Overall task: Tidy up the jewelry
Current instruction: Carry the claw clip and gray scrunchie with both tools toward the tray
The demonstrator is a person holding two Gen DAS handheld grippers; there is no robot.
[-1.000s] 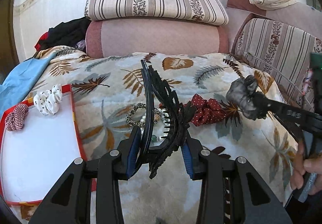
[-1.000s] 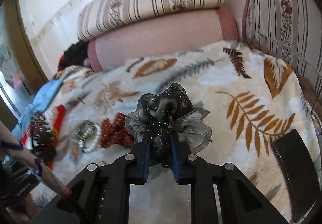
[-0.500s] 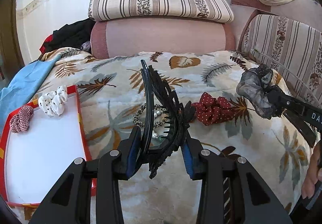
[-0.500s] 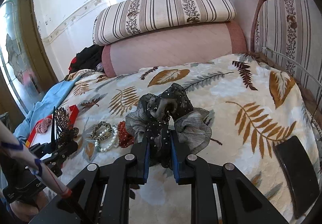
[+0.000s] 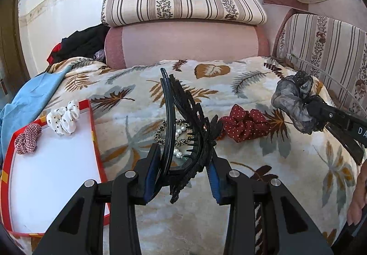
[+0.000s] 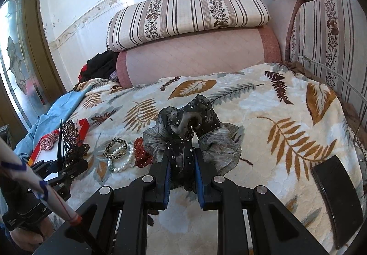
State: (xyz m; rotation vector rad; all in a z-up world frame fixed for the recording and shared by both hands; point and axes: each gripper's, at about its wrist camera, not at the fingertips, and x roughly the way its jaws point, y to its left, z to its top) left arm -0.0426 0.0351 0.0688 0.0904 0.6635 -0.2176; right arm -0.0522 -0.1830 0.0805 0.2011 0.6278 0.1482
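In the left wrist view your left claw (image 5: 183, 171) is clamped on a large black hair clip (image 5: 183, 131), gripped low at its base so its long toothed body stands up ahead of the fingers. Ahead and left of the claw lies the red-rimmed tray (image 5: 93, 131) with a white dotted scrunchie (image 5: 63, 119) and a checked scrunchie (image 5: 27, 141) on it; directly behind the clip on the bed are a pearl bracelet (image 5: 177, 134) and a red dotted scrunchie (image 5: 246, 125). Held so near its end, the clip could pivot or slip if you swing fast toward the tray. In the right wrist view your right claw (image 6: 182, 178) pinches a grey gauze scrunchie (image 6: 190, 133), held above the blanket (image 6: 286, 117); its loose ruffles could snag the clip if the claws cross.
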